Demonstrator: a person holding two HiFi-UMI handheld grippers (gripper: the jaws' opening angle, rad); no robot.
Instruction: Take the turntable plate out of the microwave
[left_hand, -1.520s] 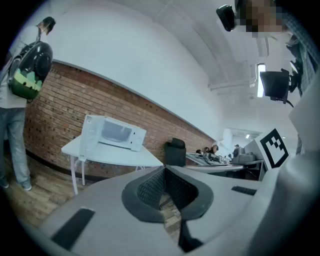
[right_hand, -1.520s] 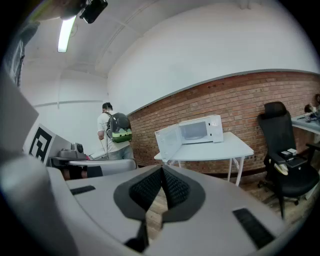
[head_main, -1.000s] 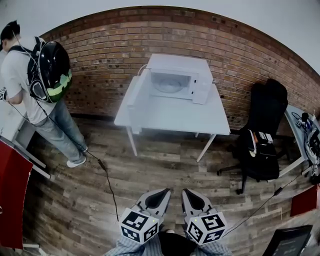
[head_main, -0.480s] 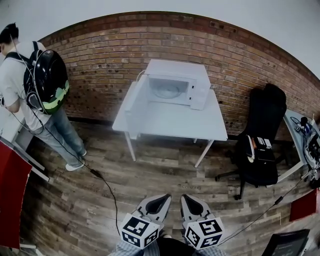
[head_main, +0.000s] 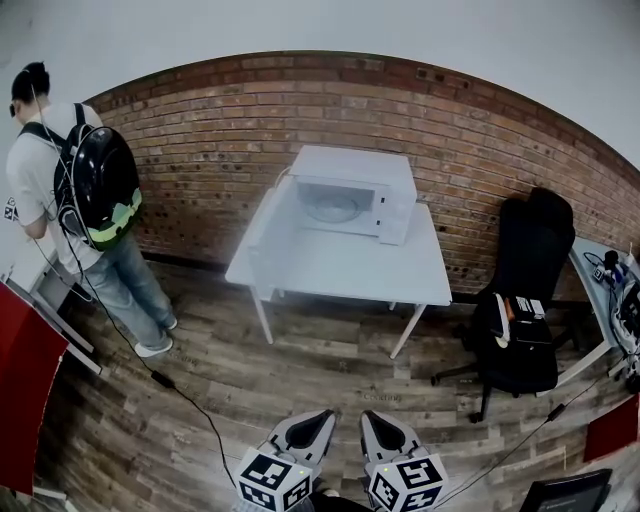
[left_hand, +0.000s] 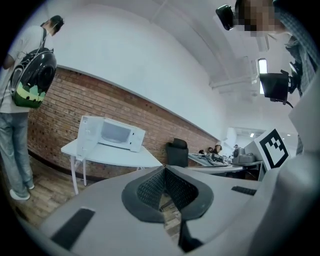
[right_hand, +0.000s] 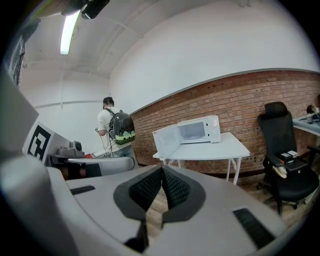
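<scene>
Nearest, the left tool (head_main: 322, 416) and right tool (head_main: 369, 417) hover side by side over the wooden floor (head_main: 300, 372), each with jaws pressed together and holding nothing. Well beyond them, the white surface (head_main: 345, 268) carries the microwave (head_main: 395, 190) at its far edge, with its door (head_main: 262, 218) open. The turntable plate (head_main: 333, 207) lies inside.

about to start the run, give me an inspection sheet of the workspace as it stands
surface: white table, bare in front of the microwave
job's things: microwave door open; turntable plate inside
clutter: nothing seen on the table
grippers: left gripper and right gripper shut, empty, well short of the table
cables: black cable across the wood floor at left, second cable at right
surroundings: brick wall, person with backpack left, black office chair right
</scene>
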